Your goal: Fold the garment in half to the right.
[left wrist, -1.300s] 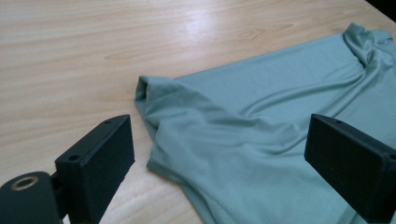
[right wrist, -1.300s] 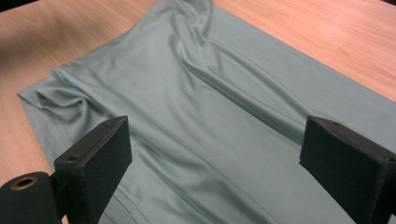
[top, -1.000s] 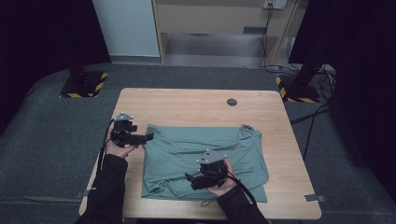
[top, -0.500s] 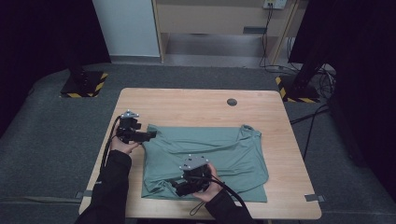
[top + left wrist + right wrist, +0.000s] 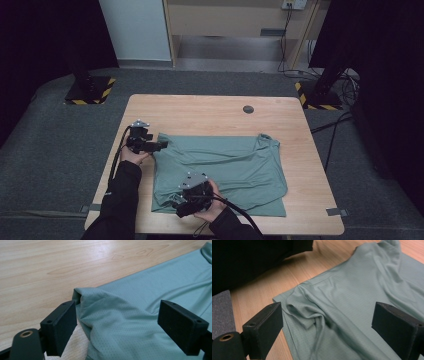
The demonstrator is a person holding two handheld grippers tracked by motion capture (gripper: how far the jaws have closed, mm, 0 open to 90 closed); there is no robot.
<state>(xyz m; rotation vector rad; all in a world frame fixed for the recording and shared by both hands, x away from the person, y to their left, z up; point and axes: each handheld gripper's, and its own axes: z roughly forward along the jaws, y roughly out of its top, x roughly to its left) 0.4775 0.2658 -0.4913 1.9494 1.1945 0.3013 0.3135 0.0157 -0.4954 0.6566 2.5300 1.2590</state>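
A sage-green shirt lies spread flat on the wooden table. My left gripper is at the shirt's far-left corner, and its jaws have just been closing. In the left gripper view the folded corner of the shirt lies between the wide-apart pads of the left gripper, unpinched. My right gripper hovers over the shirt's near-left part, pointing toward that corner. In the right gripper view the right gripper stands open above a rumpled fold of the shirt.
A dark round grommet sits in the tabletop behind the shirt. Two stands with yellow-black striped bases rise off the far corners. Bare wood runs along the table's back and right sides. Grey carpet surrounds the table.
The left gripper has slid right onto the shirt's far-left corner and come down a little. The right gripper has moved left and nearer the front edge, over the shirt's near-left part.
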